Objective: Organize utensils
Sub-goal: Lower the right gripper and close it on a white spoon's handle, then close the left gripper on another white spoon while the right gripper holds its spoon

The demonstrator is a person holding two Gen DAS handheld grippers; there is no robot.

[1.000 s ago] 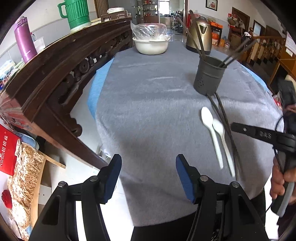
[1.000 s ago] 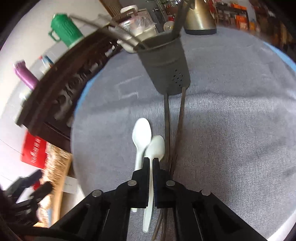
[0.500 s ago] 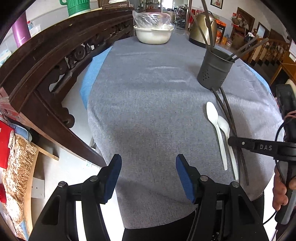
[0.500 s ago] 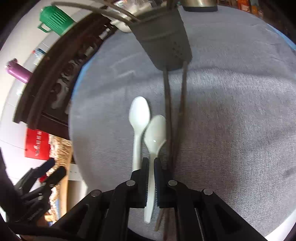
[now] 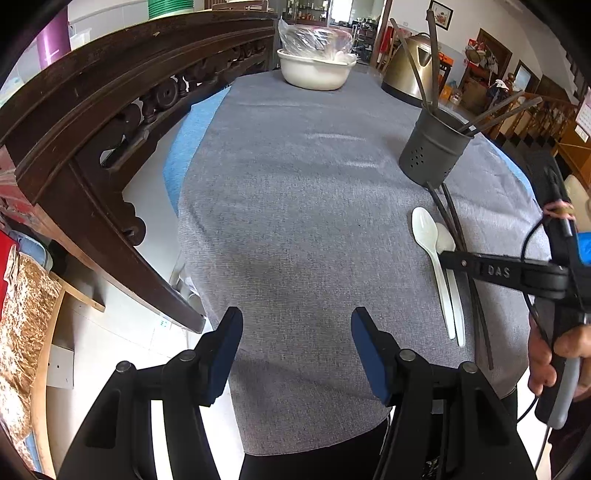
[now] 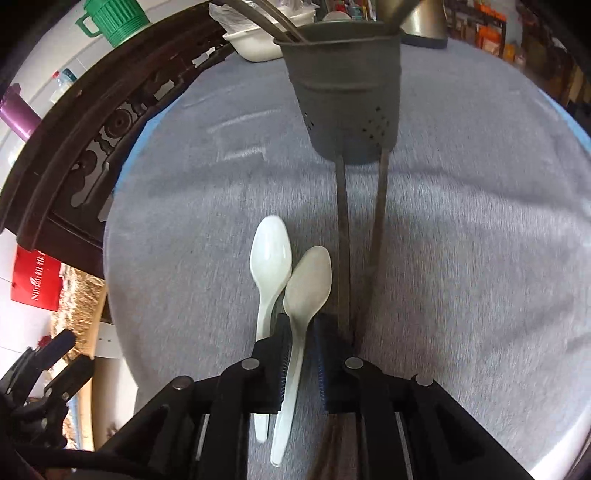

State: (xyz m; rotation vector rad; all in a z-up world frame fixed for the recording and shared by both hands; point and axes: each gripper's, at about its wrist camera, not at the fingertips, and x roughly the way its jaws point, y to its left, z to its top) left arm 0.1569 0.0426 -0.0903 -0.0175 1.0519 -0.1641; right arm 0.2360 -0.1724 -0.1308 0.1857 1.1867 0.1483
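Note:
Two white plastic spoons lie side by side on the grey cloth; the left one (image 6: 269, 258) (image 5: 424, 232) and the right one (image 6: 308, 284) (image 5: 445, 242). Two dark chopsticks (image 6: 343, 229) (image 5: 452, 218) lie right of them, reaching to a grey perforated utensil holder (image 6: 347, 88) (image 5: 432, 147) with several chopsticks in it. My right gripper (image 6: 300, 343) (image 5: 443, 256) is slightly open, its jaws on either side of the right spoon's handle. My left gripper (image 5: 295, 332) is open and empty over the table's near edge.
A white bowl (image 5: 314, 72) covered in plastic and a metal kettle (image 5: 408, 77) stand at the table's far end. A dark carved wooden bench back (image 5: 110, 110) runs along the left. A green jug (image 6: 110, 20) and purple bottle (image 6: 14, 110) stand behind it.
My right gripper has moved down onto the spoons and opened slightly around the right spoon's handle. My left gripper stays open; its view has tilted down a little.

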